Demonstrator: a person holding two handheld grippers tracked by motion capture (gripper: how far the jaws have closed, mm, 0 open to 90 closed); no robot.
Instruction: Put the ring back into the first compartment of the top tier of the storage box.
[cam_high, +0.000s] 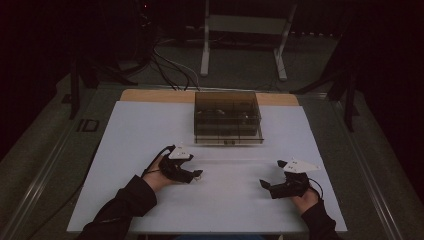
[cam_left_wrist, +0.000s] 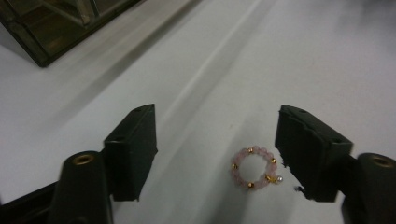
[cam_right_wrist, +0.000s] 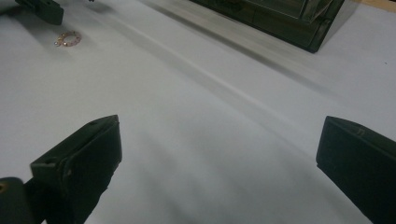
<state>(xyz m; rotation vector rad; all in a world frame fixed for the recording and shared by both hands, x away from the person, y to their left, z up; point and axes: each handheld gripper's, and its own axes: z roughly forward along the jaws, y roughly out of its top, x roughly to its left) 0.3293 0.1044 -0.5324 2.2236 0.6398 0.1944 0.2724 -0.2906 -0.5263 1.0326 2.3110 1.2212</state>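
I take the box (cam_high: 227, 118) at the far middle of the desk (cam_high: 125, 150) as my landmark. My left claw (cam_high: 197, 174) sits nearer me than the box and a little to its left; my right claw (cam_high: 272, 176) sits nearer me and to its right, well apart from the left one. The bead ring (cam_left_wrist: 256, 167) lies on the desk between the left claw's jaws, close to one of them, though whether it touches I cannot tell.

Black left tool (cam_high: 192, 172), right tool (cam_high: 272, 175): grey three-cornered top plates, trailing black cables; dark sleeves (cam_high: 125, 205).
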